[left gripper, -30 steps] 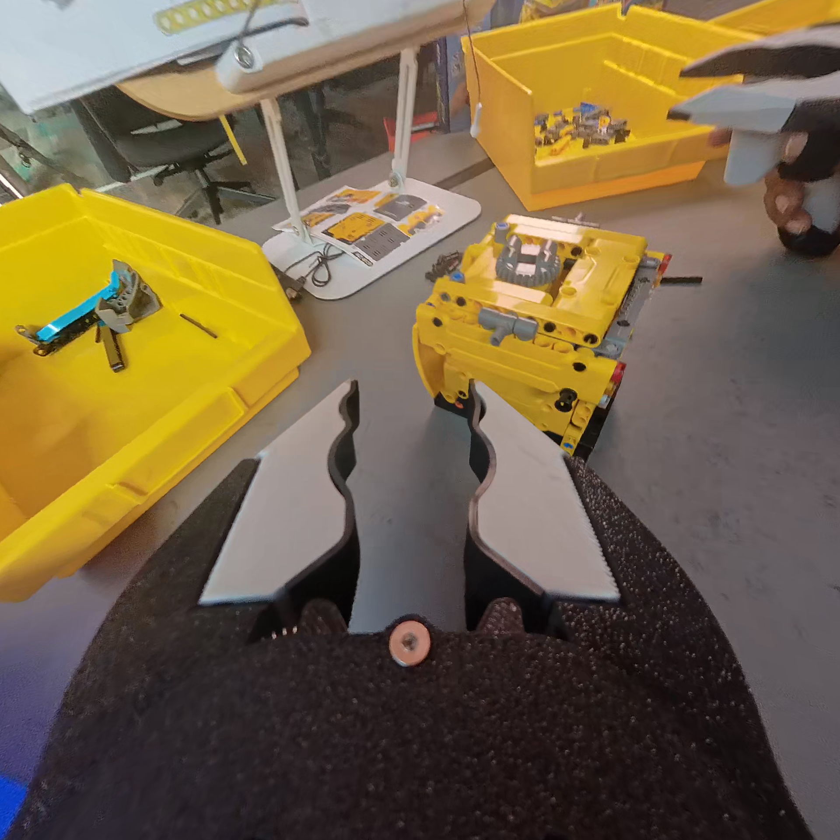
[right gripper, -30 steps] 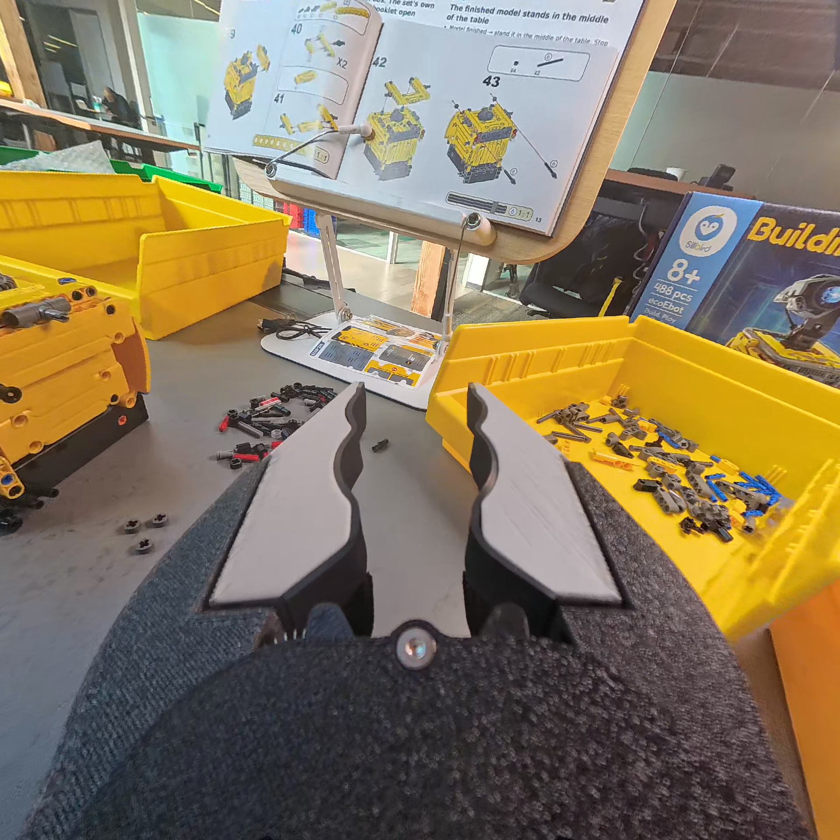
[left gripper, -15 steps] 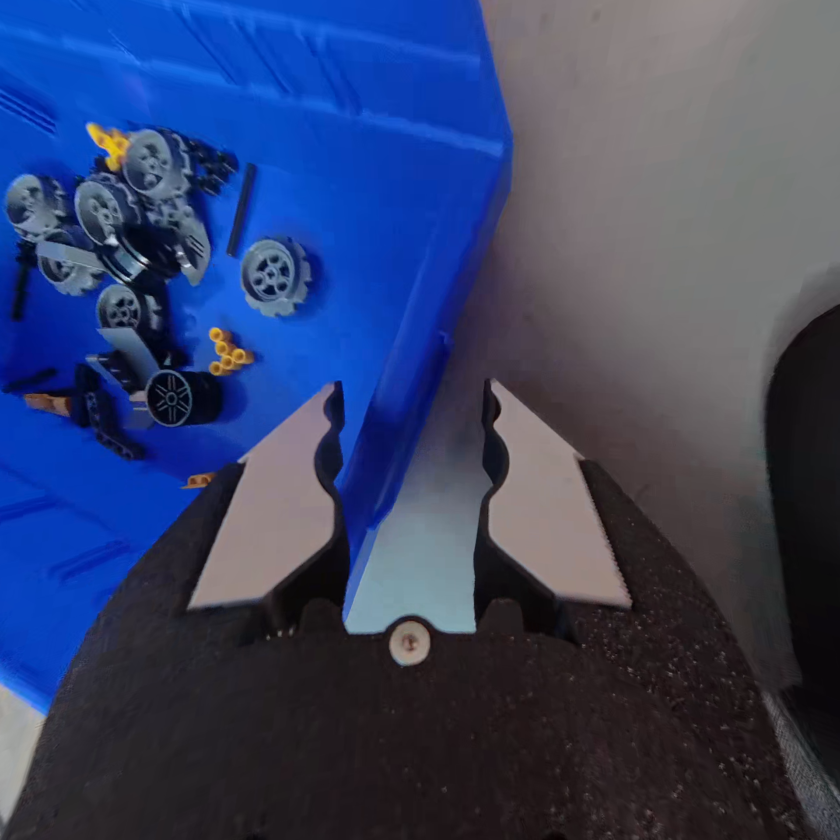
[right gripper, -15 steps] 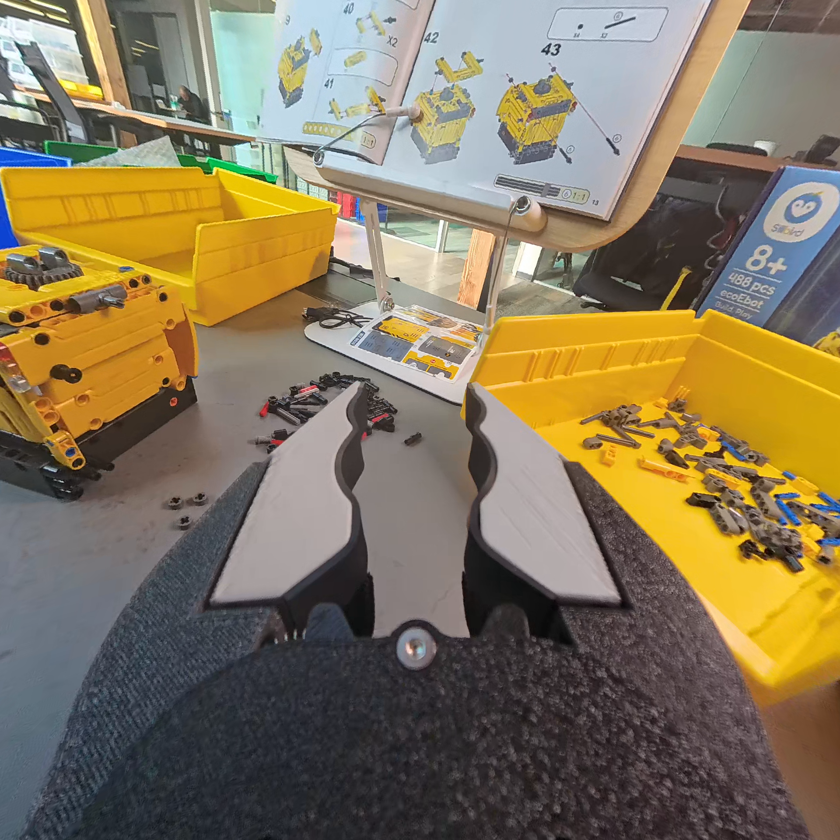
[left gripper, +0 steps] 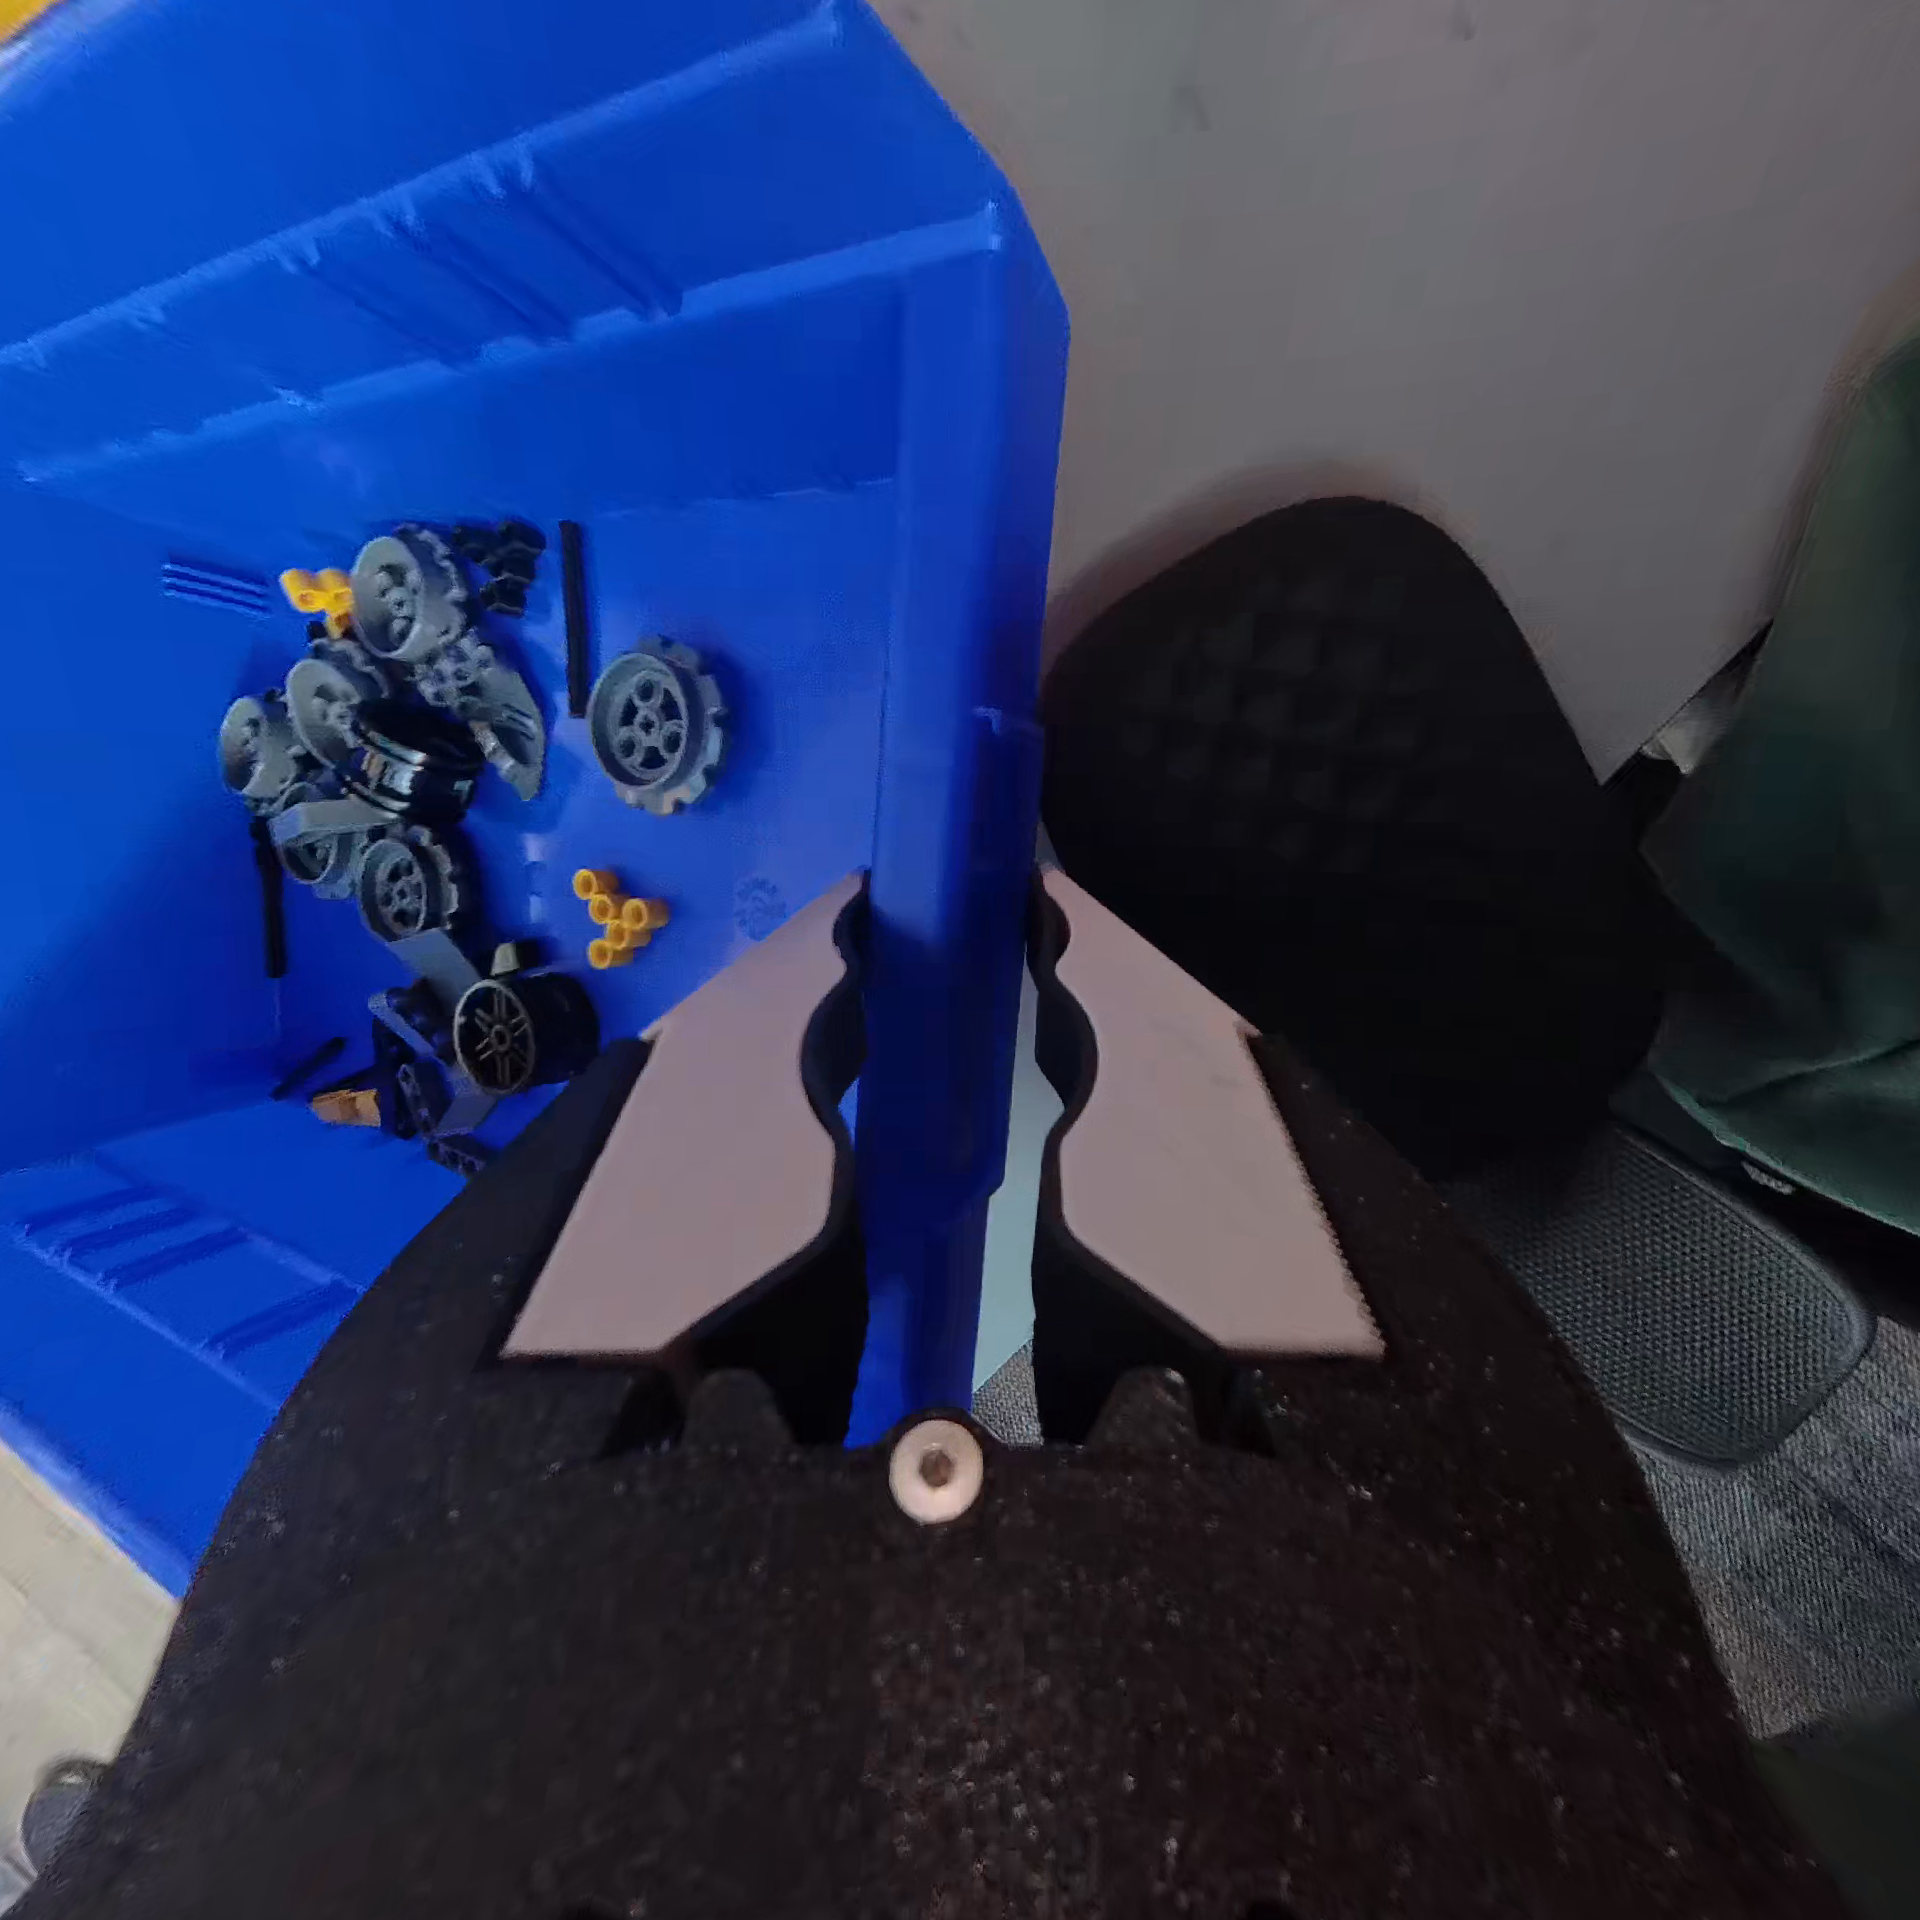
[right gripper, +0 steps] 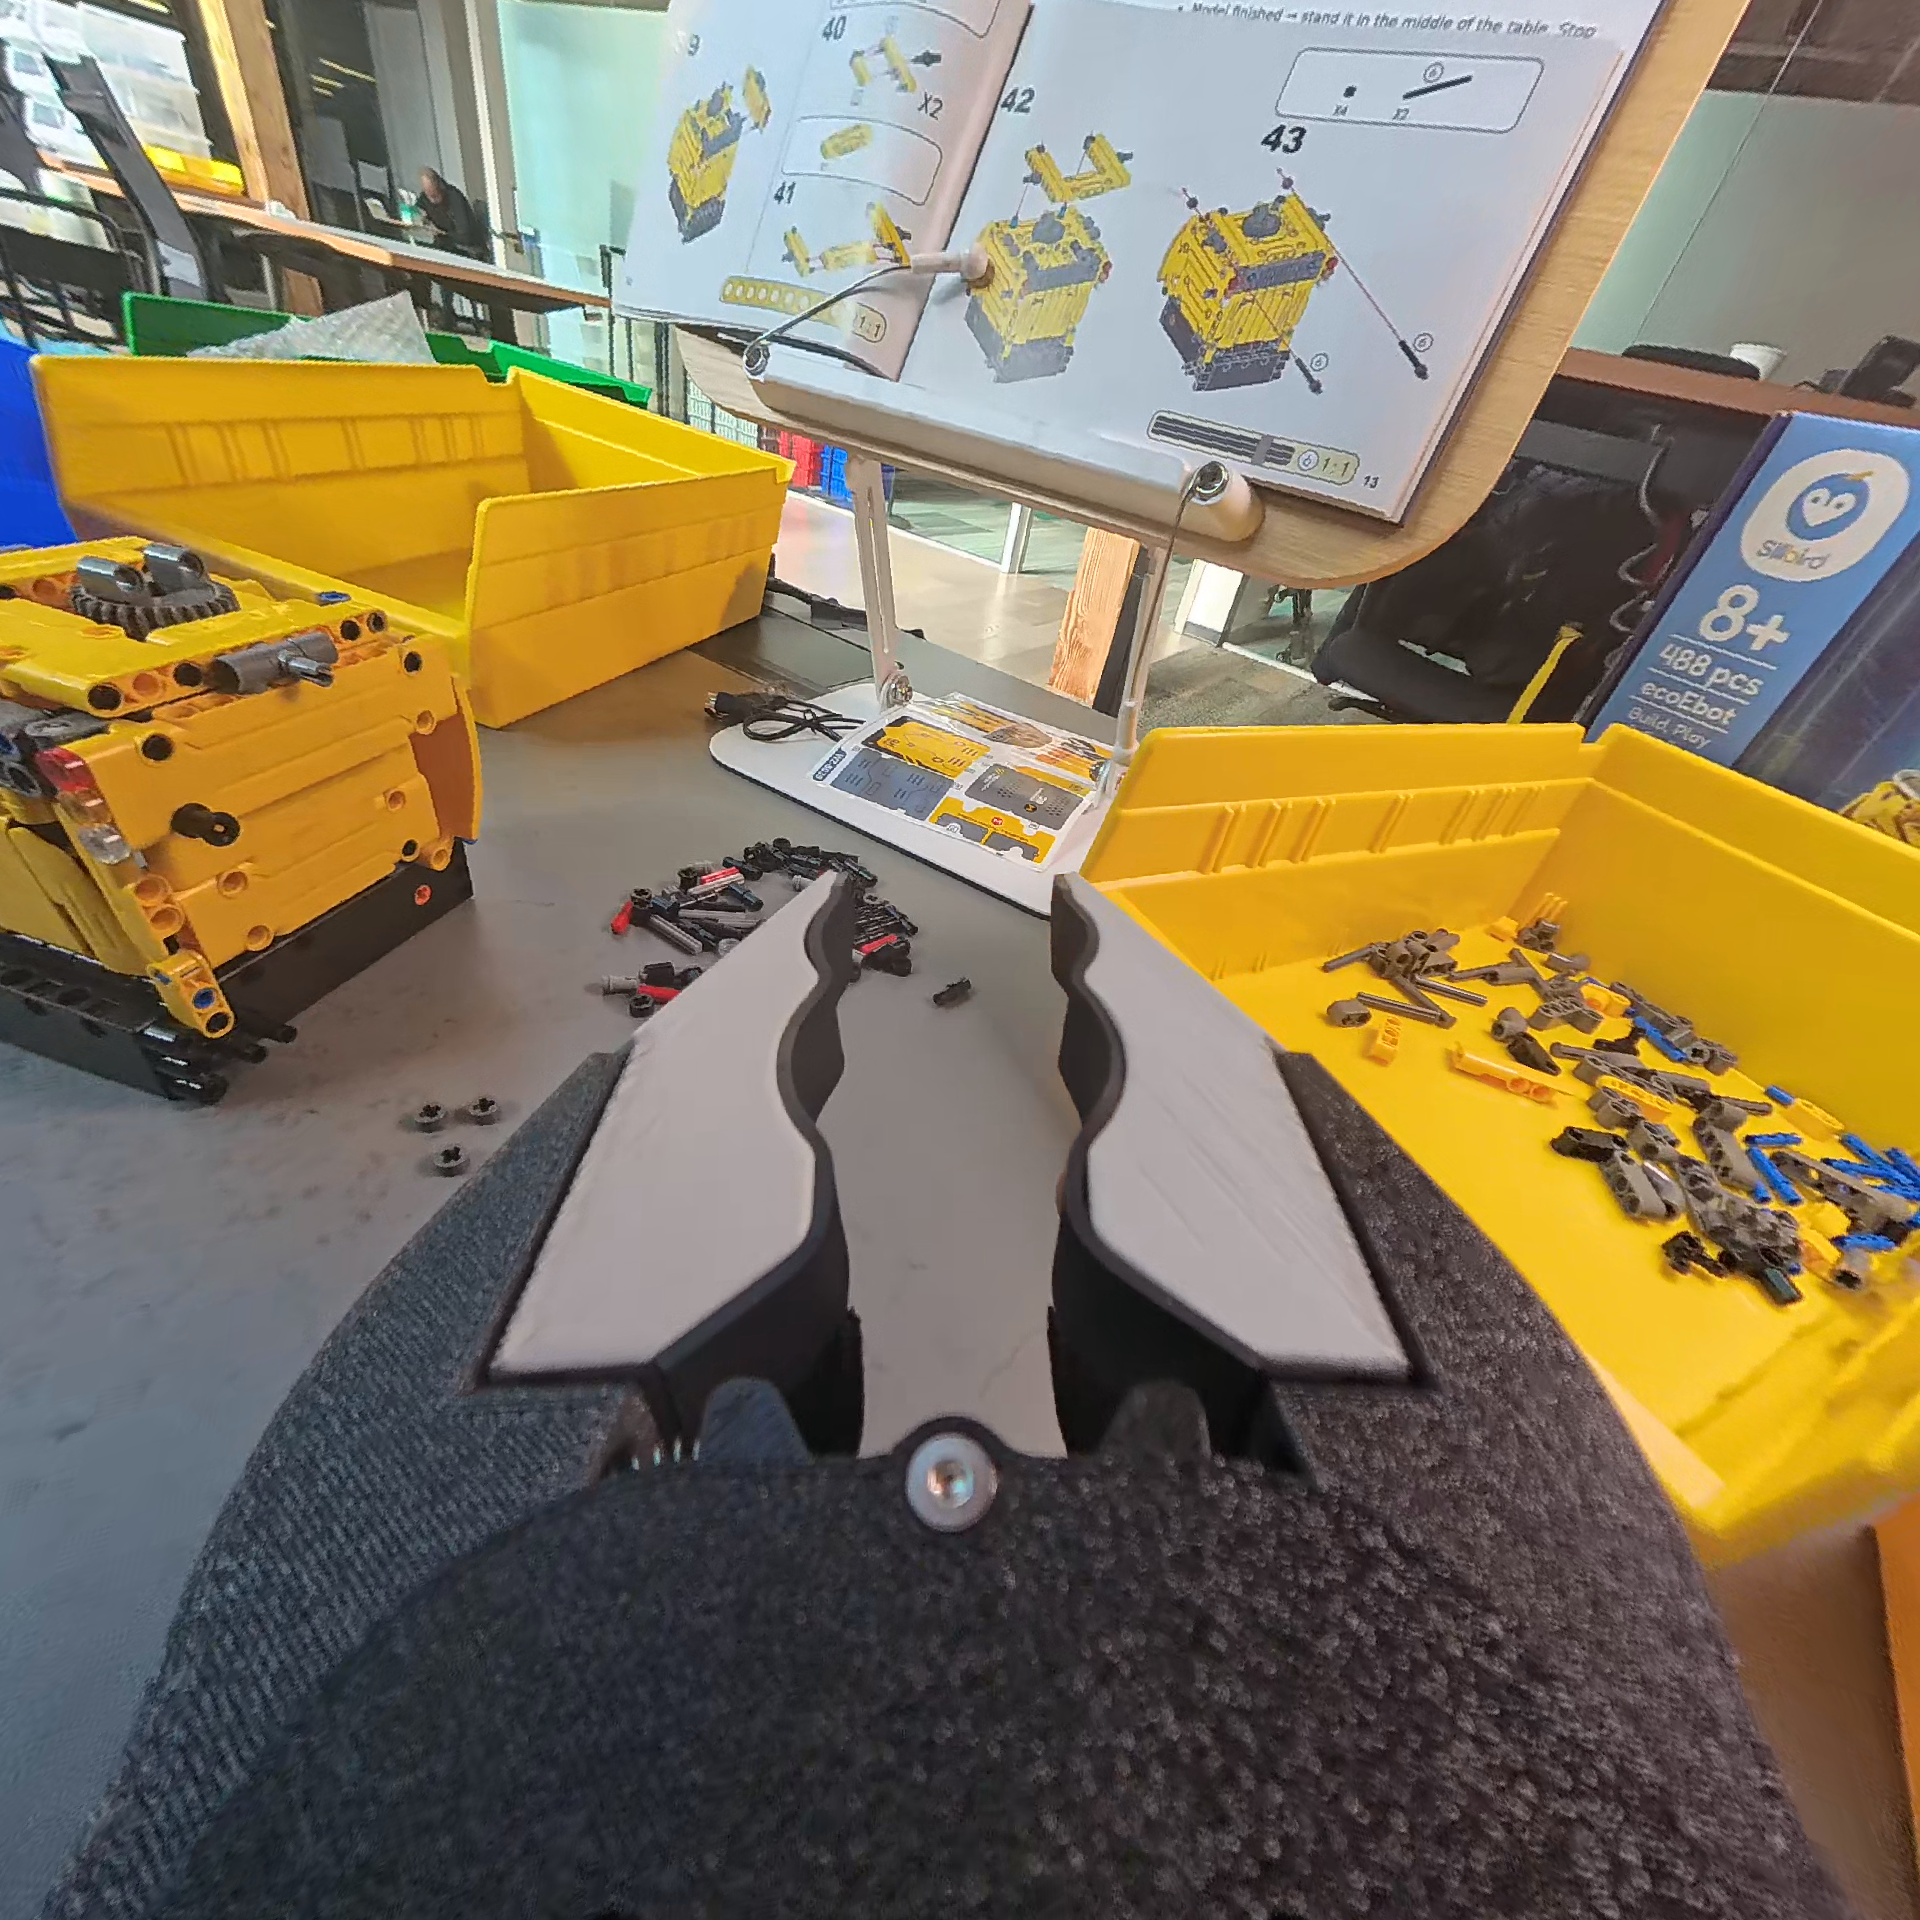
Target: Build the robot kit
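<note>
My left gripper (left gripper: 948, 894) straddles the right side wall of a blue bin (left gripper: 935, 623), one finger inside and one outside, and its tips are pressed against that wall. The bin holds grey toothed wheels (left gripper: 655, 722), a black wheel (left gripper: 509, 1034), small yellow connectors (left gripper: 618, 920) and black pins. My right gripper (right gripper: 943, 904) is open and empty and hovers low over the grey table (right gripper: 260, 1299). A pile of small black, grey and red pins (right gripper: 748, 914) lies just beyond its left fingertip. A yellow brick-built model (right gripper: 229, 769) stands to the left.
A yellow bin (right gripper: 1455, 852) with grey, blue and yellow small parts (right gripper: 1662, 1122) stands at the right. An empty-looking yellow bin (right gripper: 582, 582) is at the back left. A booklet stand (right gripper: 1091, 260) and a blue box (right gripper: 1766, 603) are behind. A black chair back (left gripper: 1320, 810) is beside the blue bin. Some 50 cm of space lies between my two pairs of fingers.
My left gripper swung from the yellow model to the blue bin, moved onto its side wall and narrowed on it. My right gripper drifted slightly right and stayed open.
</note>
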Demonstrator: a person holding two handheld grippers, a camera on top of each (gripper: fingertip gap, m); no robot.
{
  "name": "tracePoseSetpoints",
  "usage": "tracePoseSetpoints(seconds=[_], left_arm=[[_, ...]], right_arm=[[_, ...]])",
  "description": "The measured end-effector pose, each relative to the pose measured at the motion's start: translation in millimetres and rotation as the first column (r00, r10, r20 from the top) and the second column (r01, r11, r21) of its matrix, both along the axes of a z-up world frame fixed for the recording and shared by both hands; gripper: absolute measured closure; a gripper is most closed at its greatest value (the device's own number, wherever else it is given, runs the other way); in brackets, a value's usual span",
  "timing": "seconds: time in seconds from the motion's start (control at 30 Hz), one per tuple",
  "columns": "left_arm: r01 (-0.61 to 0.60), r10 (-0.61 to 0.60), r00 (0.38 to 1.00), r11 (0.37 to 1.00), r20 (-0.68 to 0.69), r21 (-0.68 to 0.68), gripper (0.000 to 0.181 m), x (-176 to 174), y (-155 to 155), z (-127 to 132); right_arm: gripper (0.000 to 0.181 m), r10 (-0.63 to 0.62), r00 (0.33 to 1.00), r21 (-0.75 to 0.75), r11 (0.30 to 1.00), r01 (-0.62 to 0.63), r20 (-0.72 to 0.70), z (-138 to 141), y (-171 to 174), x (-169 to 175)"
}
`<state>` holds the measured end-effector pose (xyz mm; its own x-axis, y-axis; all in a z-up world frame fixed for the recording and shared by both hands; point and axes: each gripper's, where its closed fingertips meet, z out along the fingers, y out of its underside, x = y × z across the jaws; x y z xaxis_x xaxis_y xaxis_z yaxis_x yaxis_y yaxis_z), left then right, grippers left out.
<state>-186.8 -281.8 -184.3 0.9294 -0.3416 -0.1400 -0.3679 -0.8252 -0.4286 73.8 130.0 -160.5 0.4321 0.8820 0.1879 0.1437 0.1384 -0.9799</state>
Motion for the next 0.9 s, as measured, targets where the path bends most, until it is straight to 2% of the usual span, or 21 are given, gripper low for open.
tracePoseSetpoints(seconds=[0.07, 0.13, 0.2, 0.3, 0.47, 0.57, 0.63, 0.7, 0.8, 0.87, 0.9], left_arm=[[-0.083, 0.084, 0.996, 0.996, -0.037, 0.04, 0.151, -13, 6, 8], [-0.193, 0.191, 0.977, 0.981, -0.094, -0.008, 0.15, -45, 5, -12], [-0.237, 0.225, 0.966, 0.967, -0.125, -0.097, 0.152, -59, -1, -39], [-0.182, 0.18, 0.983, 0.981, -0.028, -0.068, 0.157, -32, 16, -48], [-0.225, 0.223, 0.974, 0.972, -0.027, -0.07, 0.157, -24, 20, -66], [-0.224, 0.225, 0.974, 0.973, 0.032, -0.053, 0.138, -12, 20, -67], [-0.191, 0.19, 0.976, 0.982, 0.105, -0.002, 0.137, -1, 21, -52], [-0.213, 0.179, 0.962, 0.965, 0.207, 0.152, 0.142, -3, 28, -12], [-0.353, 0.256, 0.925, 0.855, 0.282, 0.381, 0.146, -49, 32, 57], [-0.413, 0.312, 0.904, 0.812, 0.292, 0.411, 0.148, -84, 32, 76], [-0.42, 0.332, 0.9, 0.831, 0.281, 0.364, 0.148, -97, 33, 71]], right_arm=[[0.144, 0.007, 1.0, 0.0, 1.0, -0.007, 0.007, -2, -2, -3], [0.144, 0.017, 1.0, -0.003, 1.0, -0.017, 0.019, -5, -4, -5], [0.144, 0.018, 1.0, 0.01, 1.0, -0.018, 0.023, -3, -5, -3], [0.145, 0.001, 1.0, 0.027, 1.0, -0.002, 0.021, -1, -5, 3], [0.146, 0.0, 1.0, -0.007, 1.0, 0.0, 0.026, -8, -1, 0], [0.146, 0.007, 0.999, 0.005, 1.0, -0.007, 0.033, -9, -3, -3], [0.146, 0.007, 0.999, 0.008, 1.0, -0.008, 0.043, -11, -4, -4], [0.146, 0.005, 0.999, 0.017, 1.0, -0.006, 0.047, -11, -4, -4], [0.146, 0.005, 0.999, 0.01, 1.0, -0.006, 0.046, -11, -3, -5], [0.146, 0.006, 0.999, 0.011, 1.0, -0.007, 0.043, -11, -3, -7], [0.146, 0.008, 0.999, 0.008, 1.0, -0.009, 0.043, -11, -3, -8]])
